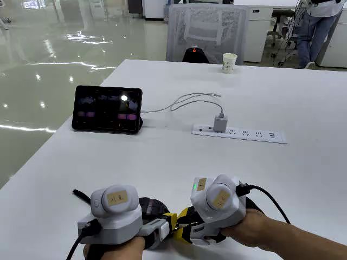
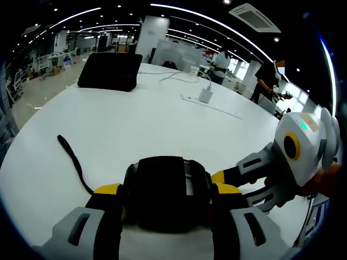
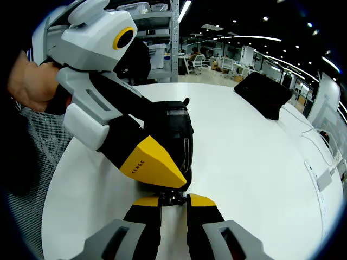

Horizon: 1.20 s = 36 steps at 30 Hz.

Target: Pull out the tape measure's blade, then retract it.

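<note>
Close to the near edge of the white table (image 1: 162, 157), my left gripper (image 2: 167, 190) clamps the black tape measure (image 3: 171, 127) between its yellow tips. My right gripper (image 3: 174, 201) is pressed nearly together, pinching the small dark blade tip (image 3: 173, 196) at the case's side. The strap (image 2: 73, 162) trails on the table

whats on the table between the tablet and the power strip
In the head view, a thin grey cable loops over the bare white table from the tablet to the white charger plugged into the power strip.
</note>
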### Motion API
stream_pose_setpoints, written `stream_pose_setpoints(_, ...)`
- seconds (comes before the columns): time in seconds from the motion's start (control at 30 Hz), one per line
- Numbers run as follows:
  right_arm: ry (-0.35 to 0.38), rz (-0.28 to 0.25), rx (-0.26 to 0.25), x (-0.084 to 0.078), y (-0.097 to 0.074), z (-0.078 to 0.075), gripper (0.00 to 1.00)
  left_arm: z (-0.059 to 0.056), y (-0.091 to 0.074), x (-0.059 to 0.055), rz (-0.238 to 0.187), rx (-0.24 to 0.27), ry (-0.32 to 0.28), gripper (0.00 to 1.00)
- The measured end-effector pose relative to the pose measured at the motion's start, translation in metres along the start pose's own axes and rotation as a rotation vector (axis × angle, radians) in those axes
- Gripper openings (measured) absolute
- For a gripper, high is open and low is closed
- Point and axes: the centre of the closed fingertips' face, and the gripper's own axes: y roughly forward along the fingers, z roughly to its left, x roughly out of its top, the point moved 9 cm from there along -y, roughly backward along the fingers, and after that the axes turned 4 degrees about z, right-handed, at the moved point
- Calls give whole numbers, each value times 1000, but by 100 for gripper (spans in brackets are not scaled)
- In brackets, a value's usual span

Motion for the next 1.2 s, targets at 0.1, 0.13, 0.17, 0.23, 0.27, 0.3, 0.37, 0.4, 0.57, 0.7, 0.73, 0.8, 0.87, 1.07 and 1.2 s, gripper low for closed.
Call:
stream_pose_setpoints(0.1,4,-2,-2,0,-1,0,15,0,0,0,1,-1,0,62)
stream_pose_setpoints(0.13,8,-3,-4,1,-2,0,16,0,0,0,2,-1,1,62)
stream_pose_setpoints(0.17,14,-5,-3,1,-2,0,16,0,0,0,2,0,2,62)
stream_pose_setpoints(0.23,17,-6,-4,1,-4,0,17,0,-1,0,5,0,-2,62)
stream_pose_setpoints(0.27,13,-3,-8,1,-4,0,17,1,-1,0,7,0,-5,63)
stream_pose_setpoints(0.3,13,0,-11,1,-5,0,18,1,-2,1,7,0,-6,63)
stream_pose_setpoints(0.37,24,0,-12,1,-7,1,19,2,-4,2,3,1,-1,63)
stream_pose_setpoints(0.4,30,0,-13,1,-8,1,19,2,-4,2,2,0,1,63)
stream_pose_setpoints(0.57,49,-2,-29,-3,-15,3,21,4,-10,4,-5,-2,23,67)
stream_pose_setpoints(0.7,71,-7,-46,-7,-23,5,23,5,-14,4,-10,-1,47,68)
stream_pose_setpoints(0.73,80,-11,-50,-8,-25,5,24,5,-15,3,-8,-3,51,68)
stream_pose_setpoints(0.8,94,-17,-56,-11,-29,7,25,5,-16,2,-5,-5,66,69)
stream_pose_setpoints(0.87,108,-16,-66,-14,-32,8,26,5,-18,1,-2,-8,79,69)
stream_pose_setpoints(1.07,149,-21,-91,-24,-44,13,30,4,-23,-1,3,-26,119,71)
stream_pose_setpoints(1.2,177,-32,-110,-29,-52,16,33,5,-26,-4,8,-35,149,72)
